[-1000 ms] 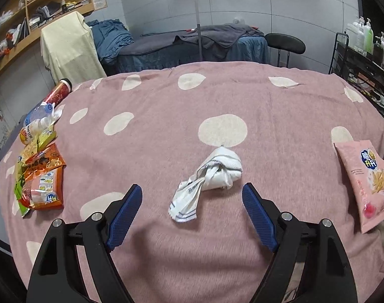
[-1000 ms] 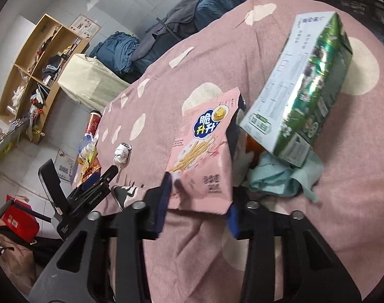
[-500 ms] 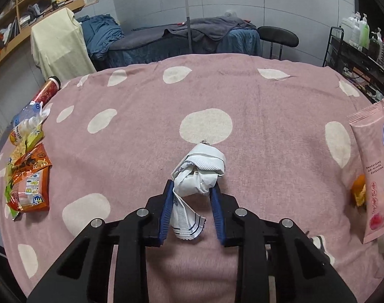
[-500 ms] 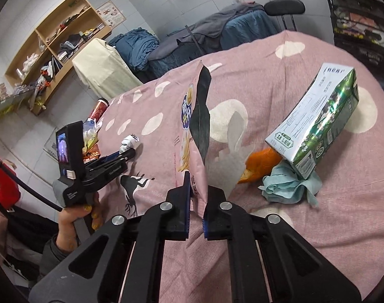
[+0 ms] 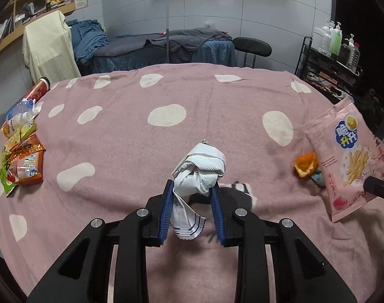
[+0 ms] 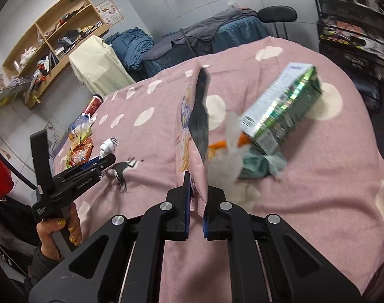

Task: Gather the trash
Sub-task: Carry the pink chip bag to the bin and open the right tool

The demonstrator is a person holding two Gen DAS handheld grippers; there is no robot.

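A crumpled white wrapper (image 5: 198, 174), light and crushable, is clamped at its middle in the left claw (image 5: 192, 212), just above the pink spotted worktop (image 5: 141, 136). A limp pink snack bag (image 6: 189, 136) is pinched by its bottom edge in the right claw (image 6: 197, 202); it is judged slippery.

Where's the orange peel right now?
In the left wrist view the orange peel lies on the pink spotted blanket at right, beside the pink snack bag that the right gripper holds.
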